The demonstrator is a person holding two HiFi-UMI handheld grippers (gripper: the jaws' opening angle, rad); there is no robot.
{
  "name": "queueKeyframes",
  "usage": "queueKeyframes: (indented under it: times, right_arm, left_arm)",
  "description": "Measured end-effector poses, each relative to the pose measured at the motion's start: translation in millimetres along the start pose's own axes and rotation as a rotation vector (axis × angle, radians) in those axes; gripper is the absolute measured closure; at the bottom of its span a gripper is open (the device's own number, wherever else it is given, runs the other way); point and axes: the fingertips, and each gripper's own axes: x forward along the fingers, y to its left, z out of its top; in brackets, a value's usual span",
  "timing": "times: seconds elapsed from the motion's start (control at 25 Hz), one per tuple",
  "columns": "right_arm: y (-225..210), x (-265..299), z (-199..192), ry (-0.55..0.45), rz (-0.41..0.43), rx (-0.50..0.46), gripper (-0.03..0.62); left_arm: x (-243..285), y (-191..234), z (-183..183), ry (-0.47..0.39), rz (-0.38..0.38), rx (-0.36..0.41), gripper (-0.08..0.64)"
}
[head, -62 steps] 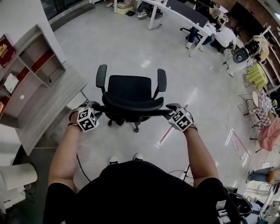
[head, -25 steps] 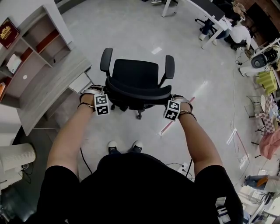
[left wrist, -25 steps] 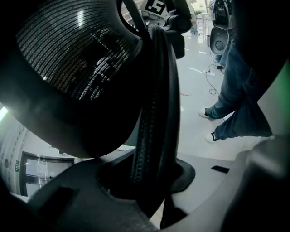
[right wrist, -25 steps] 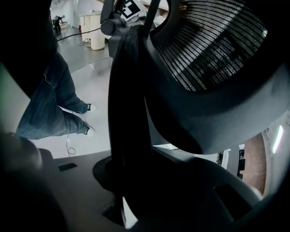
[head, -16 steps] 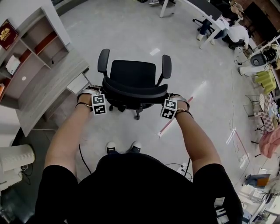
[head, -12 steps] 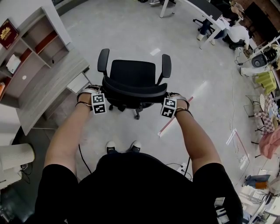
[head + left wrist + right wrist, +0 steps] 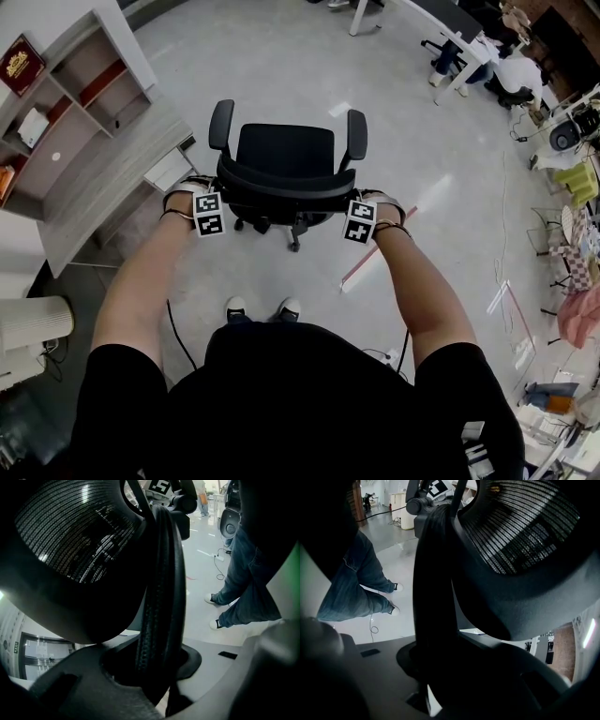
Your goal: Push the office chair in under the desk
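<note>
Both grippers have shifted inward along the office chair (image 7: pixel 284 155): the left gripper (image 7: pixel 216 195) and right gripper (image 7: pixel 352 202) now sit closer together, tucked against its backrest's sides, marker cubes turned. The right gripper's fingers are closing on the backrest's edge between them.

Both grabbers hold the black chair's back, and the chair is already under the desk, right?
Not yet under it. In the head view the chair stands out on the floor, the desk off to its left. The left gripper and right gripper do hold its back, the right's jaws closing on it.
</note>
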Motion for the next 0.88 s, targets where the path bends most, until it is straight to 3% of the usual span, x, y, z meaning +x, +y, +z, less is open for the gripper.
queueKeyframes:
  times: [0.88]
  right_arm:
    - [-0.9,-2.0,-1.8,0.005,-0.004,-0.016,0.491]
  left_arm:
    - [-3.5,-1.9,4.5,-0.025,0.015,-0.021,0.453]
